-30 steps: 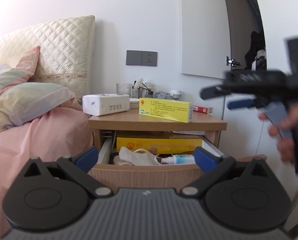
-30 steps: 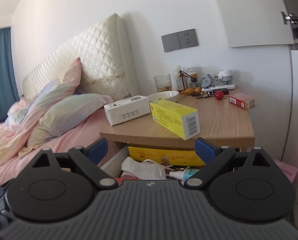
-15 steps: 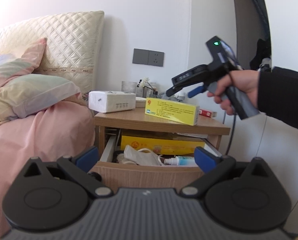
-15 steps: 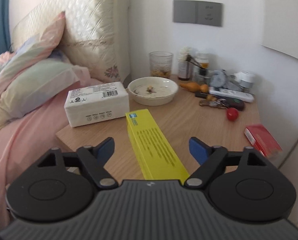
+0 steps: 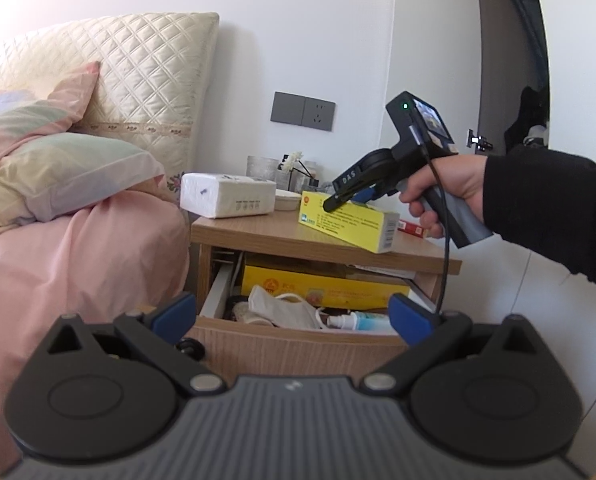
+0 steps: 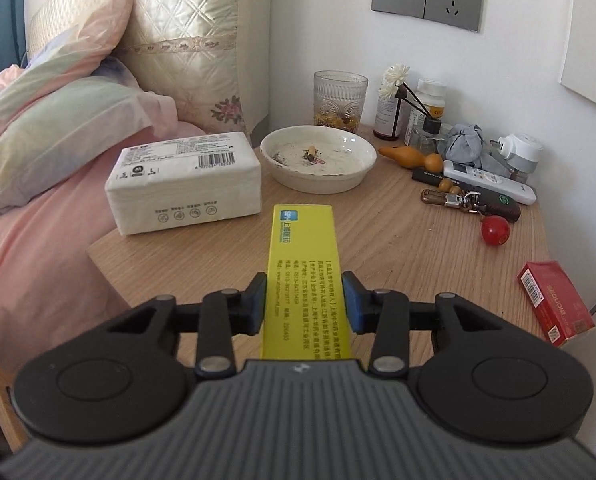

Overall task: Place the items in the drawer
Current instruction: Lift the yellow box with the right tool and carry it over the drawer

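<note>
The right tool grips the yellow box by its long sides near the tabletop's front edge, ready for lifting. The left tool waits wide and empty before the open drawer below.

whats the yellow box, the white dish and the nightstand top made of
Yellow box: looks like printed cardboard with a slight sheen, given its crisp folded edges and printed text. White dish: probably glazed ceramic, as it is glossy with a thick rim, chipped dark in spots; enamel is possible. Nightstand top: pale wood grain, matte; solid wood or laminate cannot be told.
</note>
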{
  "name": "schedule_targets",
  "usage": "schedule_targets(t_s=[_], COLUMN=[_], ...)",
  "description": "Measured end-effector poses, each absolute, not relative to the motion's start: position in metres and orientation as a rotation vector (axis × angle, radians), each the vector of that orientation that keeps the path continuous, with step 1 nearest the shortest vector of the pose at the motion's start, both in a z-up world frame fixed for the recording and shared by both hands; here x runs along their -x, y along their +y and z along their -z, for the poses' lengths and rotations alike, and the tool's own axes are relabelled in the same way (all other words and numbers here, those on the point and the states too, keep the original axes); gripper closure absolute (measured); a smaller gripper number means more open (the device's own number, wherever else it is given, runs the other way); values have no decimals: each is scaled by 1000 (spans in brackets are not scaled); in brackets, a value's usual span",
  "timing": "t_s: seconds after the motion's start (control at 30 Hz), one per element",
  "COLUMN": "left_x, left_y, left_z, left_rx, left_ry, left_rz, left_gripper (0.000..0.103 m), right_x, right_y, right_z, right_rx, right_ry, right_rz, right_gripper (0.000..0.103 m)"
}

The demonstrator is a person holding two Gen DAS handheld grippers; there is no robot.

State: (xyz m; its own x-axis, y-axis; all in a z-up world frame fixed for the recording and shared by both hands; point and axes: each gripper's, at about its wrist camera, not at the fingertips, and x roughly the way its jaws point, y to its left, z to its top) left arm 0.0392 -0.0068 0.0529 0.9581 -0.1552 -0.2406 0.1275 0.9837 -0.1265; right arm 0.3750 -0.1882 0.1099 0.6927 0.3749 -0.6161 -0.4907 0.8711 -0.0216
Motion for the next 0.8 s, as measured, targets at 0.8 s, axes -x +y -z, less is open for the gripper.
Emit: schedule_targets(t_s=[0.8], left_x=[-31], left_y=[-15], left_z=[-54], left_rx=[75], left_ry=[225], left_rz=[144], left_gripper=[0], right_x=[-267], right_y=[-179], right_z=[-95], right_rx=[354], right_ry=[759], right_rz=[-726], right_gripper=[60])
